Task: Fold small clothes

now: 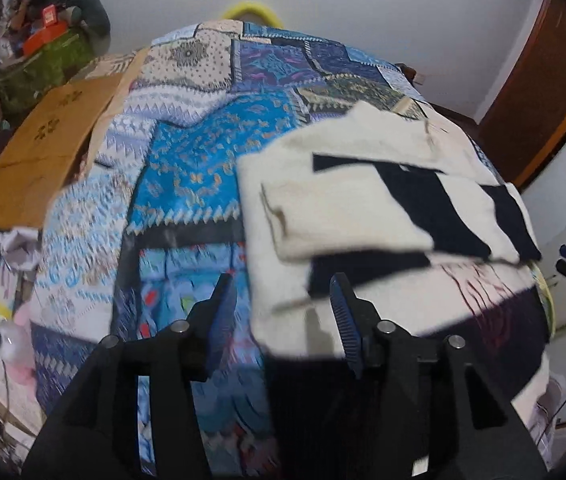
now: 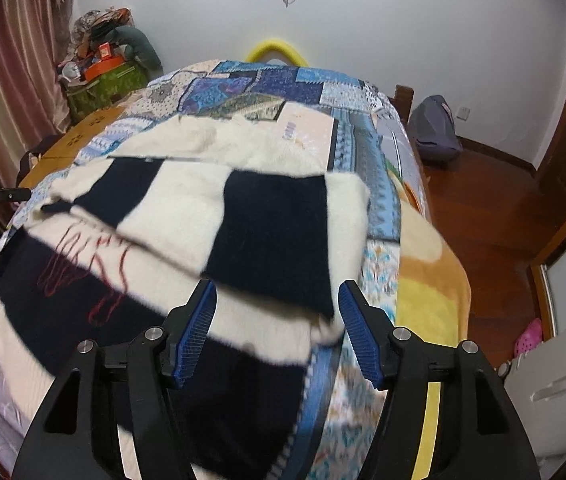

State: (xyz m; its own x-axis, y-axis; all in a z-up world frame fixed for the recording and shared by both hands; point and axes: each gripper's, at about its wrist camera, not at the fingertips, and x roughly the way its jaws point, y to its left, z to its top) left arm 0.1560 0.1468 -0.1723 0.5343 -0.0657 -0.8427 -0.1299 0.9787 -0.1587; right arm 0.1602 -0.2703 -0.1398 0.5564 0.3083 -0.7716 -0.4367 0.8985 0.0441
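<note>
Both pairs of jaws stand spread, pinching nothing. The left gripper (image 1: 283, 308) hangs over the sweater's (image 1: 363, 200) near left edge, its right pad above the knit, its left pad above the quilt (image 1: 187, 168). The right gripper (image 2: 279, 320) straddles the sweater's near right corner, where a folded sleeve (image 2: 275, 236) ends just ahead. The cream-and-navy sweater lies flat on the bed, sleeves folded in, stretching away from both grippers toward the far end. Each hand is equally near its own side, so I judge a bottom-hem fold comes next.

Left gripper (image 1: 283, 300) gapes, tilted downward; right gripper (image 2: 278, 304) likewise.
</note>
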